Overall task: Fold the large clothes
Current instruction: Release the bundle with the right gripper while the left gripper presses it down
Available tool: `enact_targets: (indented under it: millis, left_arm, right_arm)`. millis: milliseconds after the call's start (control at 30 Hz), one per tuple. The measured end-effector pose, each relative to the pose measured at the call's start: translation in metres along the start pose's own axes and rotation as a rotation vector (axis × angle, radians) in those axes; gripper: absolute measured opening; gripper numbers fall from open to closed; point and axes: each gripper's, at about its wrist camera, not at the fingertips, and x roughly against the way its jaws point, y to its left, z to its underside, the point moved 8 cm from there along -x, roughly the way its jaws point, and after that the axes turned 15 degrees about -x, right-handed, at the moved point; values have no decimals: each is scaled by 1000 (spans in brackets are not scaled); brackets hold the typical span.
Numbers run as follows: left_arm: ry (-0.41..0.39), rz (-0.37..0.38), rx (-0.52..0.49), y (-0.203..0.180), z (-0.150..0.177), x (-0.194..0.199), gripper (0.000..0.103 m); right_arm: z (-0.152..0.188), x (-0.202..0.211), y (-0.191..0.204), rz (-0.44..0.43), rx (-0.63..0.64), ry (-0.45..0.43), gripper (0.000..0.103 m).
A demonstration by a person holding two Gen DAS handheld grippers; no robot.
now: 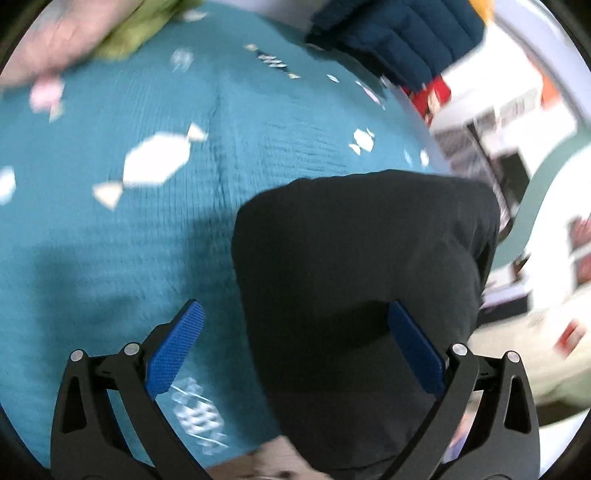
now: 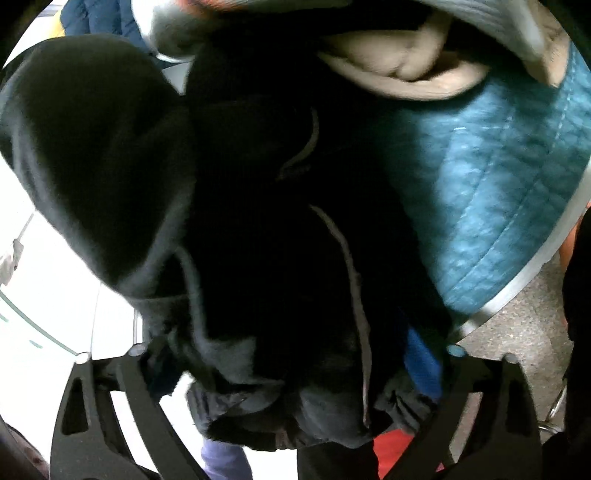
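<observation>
1. Right wrist view showed the black garment [image 2: 280,229] bunched directly between that gripper's fingers and spreading away from them, filling most of the frame; pale seam or drawstring lines ran along it away from the camera, which suggested its long axis lay roughly along the pointing direction, though the cloth was too dark and rumpled to be sure.
2. The right gripper [image 2: 295,354] stood with its fingers spread wide around a thick bundle of that cloth; one blue pad [image 2: 421,358] touched the fabric on the right, the other was buried in it, so I judged the bundle held rather than merely lying between them.
3. In the left wrist view a folded lobe of the black garment [image 1: 362,266] lay on the bed and reached down between the fingers, nearer the right-hand pad [image 1: 413,343] and covering part of it; the left-hand pad [image 1: 177,347] stood clear over bare bedding.
4. The left gripper [image 1: 295,343] was spread wide and held nothing; the cloth sat beneath and ahead, offset to the right side of its gap.
5. The right hand was judged the nearer, already in the fabric; the left would need to shift rightward to meet the lobe squarely.
6. The teal quilted bedspread [image 1: 110,229] with its white candy shapes carried the garment; a navy padded item [image 1: 399,33] lay at its far edge.
7. No brand, label or legible writing could be read anywhere.
</observation>
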Motion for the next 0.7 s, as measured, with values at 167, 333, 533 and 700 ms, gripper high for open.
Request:
enact_targets:
  millis: [167, 333, 533, 700]
  left_arm:
    - [-39, 41, 65, 0, 9, 9, 99]
    - [-56, 6, 65, 8, 13, 14, 99]
    - [-10, -19, 28, 8, -13, -6, 99]
    - [26, -68, -43, -2, -19, -10, 99]
  right_arm:
    - [5, 4, 15, 40, 41, -17, 66]
    - [11, 12, 13, 65, 50, -44, 87]
    - [34, 44, 6, 160, 26, -217, 95]
    - [86, 56, 7, 154, 72, -257, 95]
